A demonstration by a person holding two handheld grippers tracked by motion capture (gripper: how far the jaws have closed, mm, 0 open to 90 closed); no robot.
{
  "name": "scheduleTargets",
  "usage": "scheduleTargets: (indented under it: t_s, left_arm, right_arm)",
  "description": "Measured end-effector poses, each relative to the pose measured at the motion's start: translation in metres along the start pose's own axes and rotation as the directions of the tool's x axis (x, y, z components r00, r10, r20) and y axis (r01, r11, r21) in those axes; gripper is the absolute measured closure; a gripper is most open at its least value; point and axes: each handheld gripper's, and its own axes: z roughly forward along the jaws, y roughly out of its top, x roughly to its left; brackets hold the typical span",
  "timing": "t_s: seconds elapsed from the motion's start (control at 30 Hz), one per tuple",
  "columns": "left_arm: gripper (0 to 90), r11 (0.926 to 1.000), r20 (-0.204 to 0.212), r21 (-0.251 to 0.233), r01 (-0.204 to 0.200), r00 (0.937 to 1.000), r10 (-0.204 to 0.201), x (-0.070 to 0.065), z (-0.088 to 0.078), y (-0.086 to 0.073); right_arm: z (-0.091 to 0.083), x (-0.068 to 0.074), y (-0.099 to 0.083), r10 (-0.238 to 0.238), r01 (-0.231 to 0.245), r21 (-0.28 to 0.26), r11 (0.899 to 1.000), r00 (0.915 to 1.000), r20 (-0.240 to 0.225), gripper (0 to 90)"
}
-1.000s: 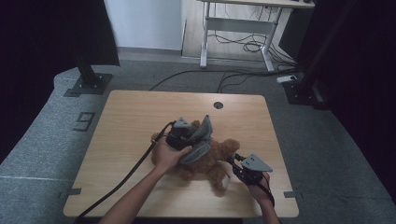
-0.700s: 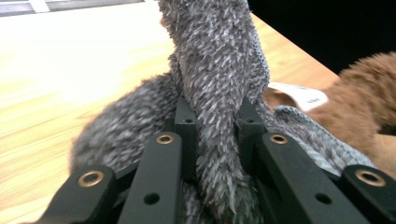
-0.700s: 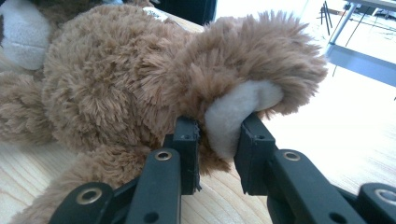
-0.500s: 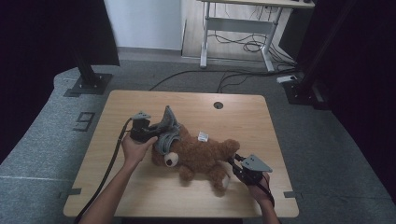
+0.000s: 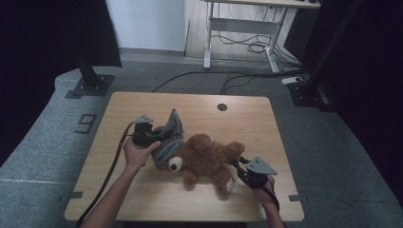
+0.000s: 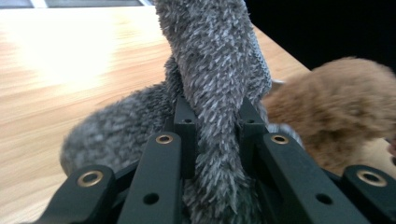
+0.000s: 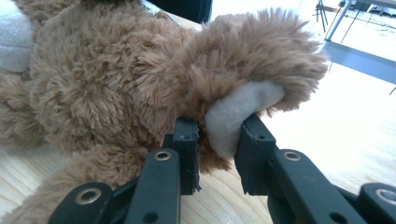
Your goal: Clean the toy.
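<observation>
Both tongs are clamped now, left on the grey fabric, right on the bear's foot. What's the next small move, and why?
Probably ease the left tongs a little further away from the teddy bear. They grip the grey furry garment, which partly lies over the bear's head, while the right tongs pin its paw as an anchor on the table.

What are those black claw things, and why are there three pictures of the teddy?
A person sits at a wooden table and holds a grabbing tool in each hand. One picture looks down from above. The other two come from small cameras riding on each tool, looking along its black jaws. The left tool pinches a grey fuzzy cloth at the bear's head. The right tool pinches the paw of the brown teddy bear, which lies on the table.
</observation>
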Motion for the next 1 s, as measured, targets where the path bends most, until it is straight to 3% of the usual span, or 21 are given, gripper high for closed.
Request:
scheduleTargets:
  t_s: [0.13, 0.27, 0.33, 0.47, 0.57, 0.77, 0.87, 1.0]
  left_arm:
    - [75.6, 0.9985, -0.016, 0.050, -0.022, 0.9996, 0.022, -0.008, 0.016, -0.007]
    - [76.7, 0.9999, 0.012, 0.010, 0.010, 0.9999, -0.010, -0.004, 0.017, -0.022]
    - [77.5, 1.0000, 0.021, -0.003, 0.007, 0.9998, -0.007, -0.005, 0.015, -0.030]
    - [78.2, 0.9994, 0.023, -0.033, -0.013, 0.9996, 0.014, -0.012, 0.007, -0.044]
    - [78.3, 0.9985, 0.016, -0.040, -0.038, 0.9991, 0.039, -0.018, 0.003, -0.050]
    - [78.4, 0.9965, 0.032, -0.069, -0.047, 0.9983, 0.049, -0.023, -0.005, -0.061]
    - [78.3, 0.9950, 0.047, -0.086, -0.050, 0.9974, 0.055, -0.025, -0.009, -0.066]
    - [78.3, 0.9938, 0.063, -0.103, -0.041, 0.9968, 0.048, -0.026, -0.014, -0.072]
  right_arm:
    - [0.000, 0.000, 0.000, 0.001, -0.001, -0.003, 1.000, 1.0000, 0.000, 70.6]
    - [-0.001, 0.000, 0.001, 0.021, -0.021, -0.009, 1.000, 0.9997, -0.014, 65.3]
    - [-0.003, -0.001, 0.002, 0.036, -0.036, -0.020, 0.999, 0.9989, -0.031, 58.9]
    - [-0.014, -0.007, 0.009, 0.120, -0.123, -0.070, 0.990, 0.9915, -0.051, 34.8]
    - [-0.025, -0.009, 0.026, 0.153, -0.159, -0.085, 0.984, 0.9860, -0.065, 24.2]
    - [-0.026, -0.007, 0.058, 0.147, -0.160, -0.106, 0.981, 0.9818, -0.121, 22.3]
    - [-0.012, -0.005, 0.069, 0.126, -0.137, -0.072, 0.988, 0.9814, -0.145, 22.2]
    - [0.008, 0.003, 0.075, 0.116, -0.122, -0.018, 0.992, 0.9742, -0.193, 22.0]
